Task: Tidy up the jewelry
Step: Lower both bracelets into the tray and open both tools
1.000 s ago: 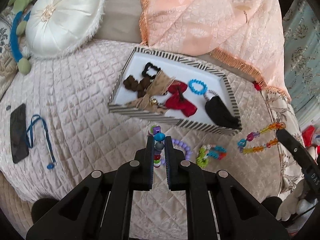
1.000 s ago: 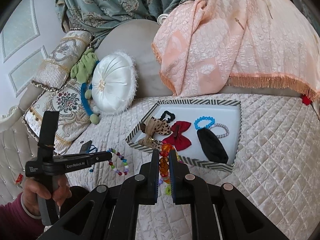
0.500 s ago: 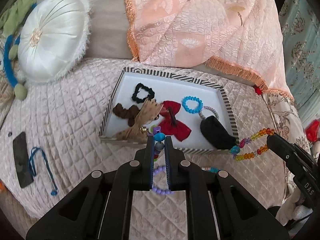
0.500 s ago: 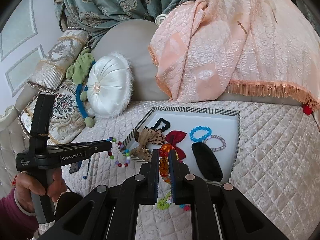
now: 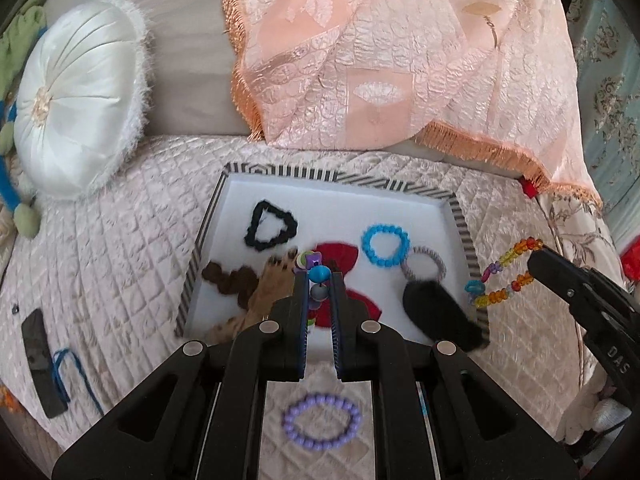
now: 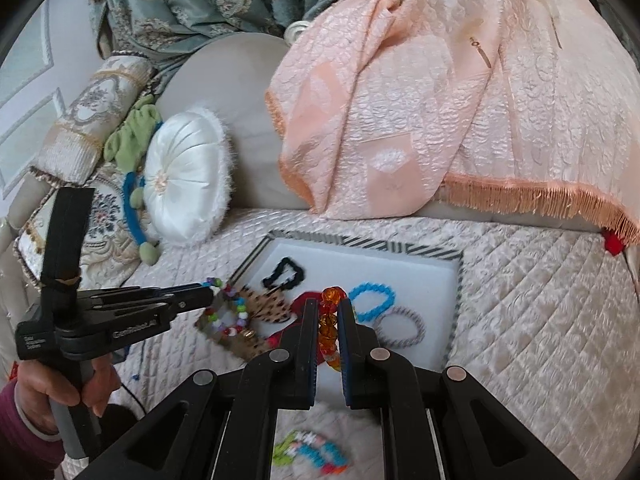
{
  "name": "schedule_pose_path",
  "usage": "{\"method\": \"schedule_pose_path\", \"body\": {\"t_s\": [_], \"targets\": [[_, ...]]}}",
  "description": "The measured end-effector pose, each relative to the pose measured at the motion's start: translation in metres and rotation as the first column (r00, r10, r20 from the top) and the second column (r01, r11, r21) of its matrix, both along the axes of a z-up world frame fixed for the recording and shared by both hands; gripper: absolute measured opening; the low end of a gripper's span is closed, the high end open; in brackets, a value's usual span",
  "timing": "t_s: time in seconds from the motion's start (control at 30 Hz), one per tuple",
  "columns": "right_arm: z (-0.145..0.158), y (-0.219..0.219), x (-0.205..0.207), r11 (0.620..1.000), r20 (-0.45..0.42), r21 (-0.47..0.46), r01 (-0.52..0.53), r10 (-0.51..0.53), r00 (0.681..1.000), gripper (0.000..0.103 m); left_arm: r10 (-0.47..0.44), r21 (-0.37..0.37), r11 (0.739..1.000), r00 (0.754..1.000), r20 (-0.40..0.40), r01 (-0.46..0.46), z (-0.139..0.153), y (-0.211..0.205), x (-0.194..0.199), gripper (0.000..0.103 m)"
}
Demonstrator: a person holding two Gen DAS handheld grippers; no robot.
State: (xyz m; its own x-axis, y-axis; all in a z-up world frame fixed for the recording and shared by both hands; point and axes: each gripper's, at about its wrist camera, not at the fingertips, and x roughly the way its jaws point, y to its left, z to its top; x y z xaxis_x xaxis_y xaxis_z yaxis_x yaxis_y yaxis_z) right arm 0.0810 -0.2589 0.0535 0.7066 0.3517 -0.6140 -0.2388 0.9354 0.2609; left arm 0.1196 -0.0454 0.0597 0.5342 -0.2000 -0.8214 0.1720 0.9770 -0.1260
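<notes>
Quilted cream bedding (image 5: 120, 264) carries a striped tray (image 5: 460, 216) with a white floor; a peach fringed throw (image 5: 380, 60) hangs behind it and a round white cushion (image 5: 76, 96) leans at the back left.

Left claw (image 5: 319, 280): clenched on a mixed bead bracelet (image 5: 318, 274). In the left wrist view it points steeply down over the near half of the tray. In the right wrist view, the same claw (image 6: 208, 296) reaches in level from the left, gripped by a hand (image 6: 52, 384) in a maroon sleeve, and the bracelet (image 6: 234, 312) hangs as a loop from its tip above the tray's left edge.

Right claw (image 6: 329, 320): clenched on an amber bead bracelet (image 6: 329, 320), angled down toward the tray's near edge. In the left wrist view, this claw (image 5: 536, 258) enters from the right, and the amber bracelet (image 5: 504, 276) trails from its tip over the tray's right rim.

Tray contents: a black scrunchie (image 5: 272, 228), a blue bracelet (image 5: 385, 246), a grey hair tie (image 5: 424, 266) touching it, a red bow (image 5: 340, 254), a leopard bow (image 5: 272, 288), a brown item (image 5: 228, 280) and a black pouch (image 5: 436, 312).

Items on the bedding in front of the tray: a purple bracelet (image 5: 322, 422) and a multicolour bracelet (image 6: 312, 452), both blurred. A phone (image 5: 38, 364) and a blue cord (image 5: 68, 376) lie at the far left.
</notes>
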Motion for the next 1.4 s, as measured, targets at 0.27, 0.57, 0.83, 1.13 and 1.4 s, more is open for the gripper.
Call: {"method": "schedule_pose_path", "body": {"t_s": [0.27, 0.57, 0.83, 1.13, 1.4], "targets": [[-0.023, -0.025, 0.053, 0.999, -0.068, 0.001, 0.052, -0.052, 0.996, 0.008, -0.024, -0.026, 0.999, 0.999, -0.021, 0.024, -0.004, -0.025, 0.050, 0.009], [-0.049, -0.043, 0.099, 0.993, -0.116, -0.041, 0.113, -0.117, 0.986, 0.009, -0.095, -0.116, 0.990, 0.990, -0.100, 0.084, -0.040, -0.071, 0.108, 0.009], [-0.086, -0.025, 0.139, 0.994, -0.188, -0.084, 0.074, -0.088, 0.978, 0.008, -0.026, -0.060, 0.998, 0.984, -0.175, 0.016, -0.078, -0.052, 0.138, 0.009], [-0.105, -0.011, 0.163, 0.997, -0.223, -0.060, 0.048, -0.060, 0.973, 0.008, 0.056, -0.022, 0.998, 0.980, -0.193, -0.061, -0.091, -0.022, 0.147, 0.009], [-0.114, -0.007, 0.177, 0.998, -0.275, -0.059, 0.027, -0.042, 0.960, 0.008, 0.056, 0.002, 0.998, 0.980, -0.189, -0.056, -0.097, -0.026, 0.145, 0.009]]}}
